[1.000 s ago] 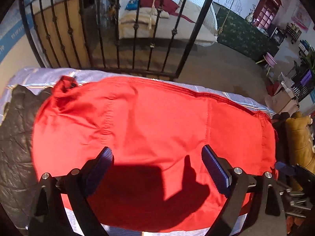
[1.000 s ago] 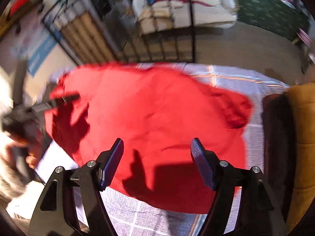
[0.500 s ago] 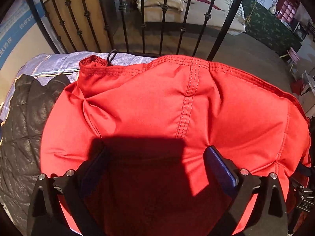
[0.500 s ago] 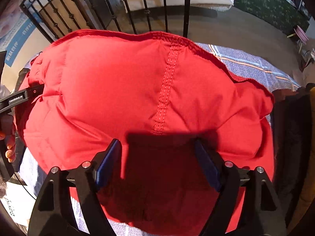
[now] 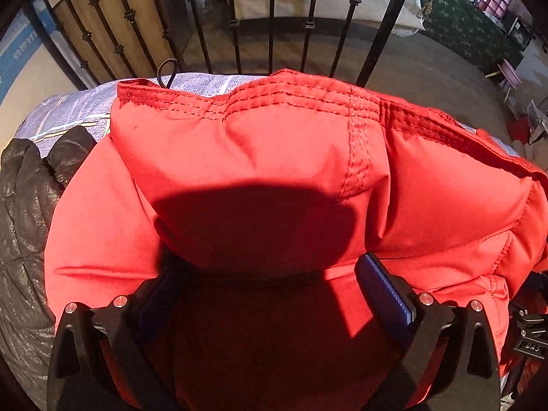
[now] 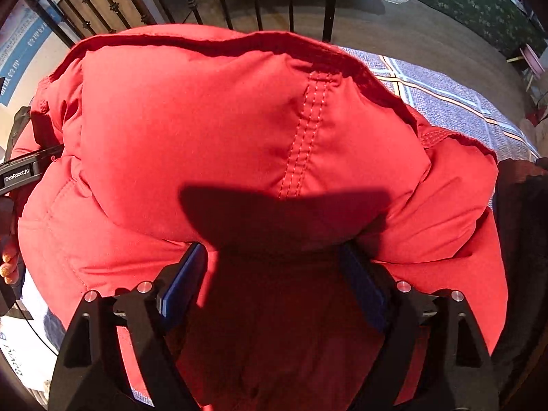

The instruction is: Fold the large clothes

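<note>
A puffy red padded jacket (image 5: 274,144) lies spread on a bed with a blue plaid cover (image 5: 78,109). Its stitched hem runs along the far edge, with a small black loop (image 5: 167,72) at the left corner. My left gripper (image 5: 267,263) points steeply down onto the jacket, jaws wide open. Padding bulges up between and over the fingertips. In the right wrist view the jacket (image 6: 205,120) fills the frame. My right gripper (image 6: 272,246) stands the same way, open, tips sunk into the padding. The left gripper's body (image 6: 20,171) and a hand show at the left edge.
A black quilted leather garment (image 5: 24,222) lies left of the jacket. Dark clothing (image 6: 524,239) lies along its right side. A black iron railing (image 5: 270,17) stands just beyond the bed's far edge, with floor and a sofa behind it. The plaid cover (image 6: 455,102) shows at the far right.
Both grippers have come down close onto the jacket and tilted further downward. The padding now bulges up around the fingertips, and both pairs of jaws stand a little wider.
</note>
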